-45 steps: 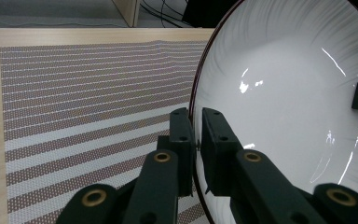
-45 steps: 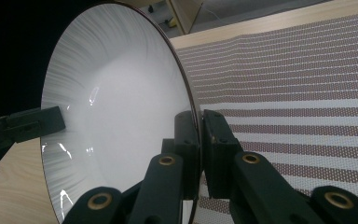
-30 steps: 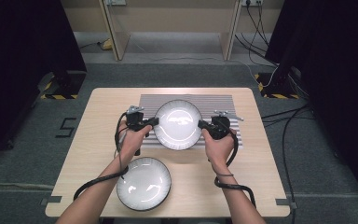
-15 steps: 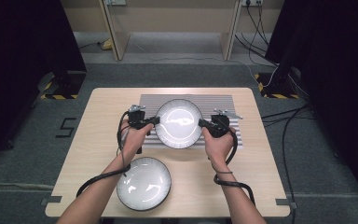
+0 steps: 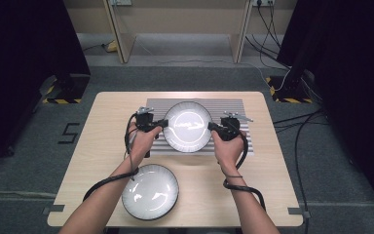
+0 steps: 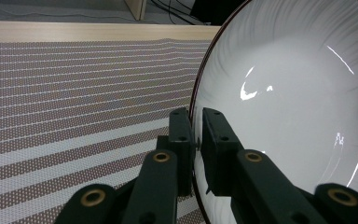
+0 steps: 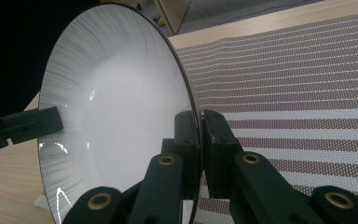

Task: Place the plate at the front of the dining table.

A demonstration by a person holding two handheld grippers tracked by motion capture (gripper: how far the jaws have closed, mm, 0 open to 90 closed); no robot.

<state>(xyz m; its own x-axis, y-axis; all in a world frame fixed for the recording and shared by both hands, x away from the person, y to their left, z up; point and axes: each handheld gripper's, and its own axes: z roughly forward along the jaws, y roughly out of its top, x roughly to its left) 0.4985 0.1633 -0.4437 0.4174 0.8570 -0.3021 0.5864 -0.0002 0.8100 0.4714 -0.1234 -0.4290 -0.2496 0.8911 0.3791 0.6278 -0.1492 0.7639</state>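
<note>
- Nearest to me, at the near edge of the pale wooden table (image 5: 97, 122), I see a round white glossy plate with a thin dark rim (image 5: 150, 191). It lies flat and nothing is in it but glare from the lights.
- My left forearm passes just left of that near plate, and the gripper's black cable loops beside it.
- Further in, a striped grey-and-white woven placemat (image 5: 238, 146) covers the middle and far part of the table.
- Over that mat I have a second round white plate with a dark rim (image 5: 187, 126), also empty.
- My left gripper (image 5: 161, 124) is clamped narrow on this plate's left rim. In the left gripper view the rim (image 6: 196, 140) runs between the two black jaws, which press on it from both sides.
- My right gripper (image 5: 212, 127) pinches the opposite, right rim in the same way. The right gripper view shows the plate (image 7: 121, 116) standing edge-on between the jaws, with the left gripper (image 7: 56, 120) at the plate's other edge.
- Beyond the table, grey floor and wooden furniture legs.
</note>
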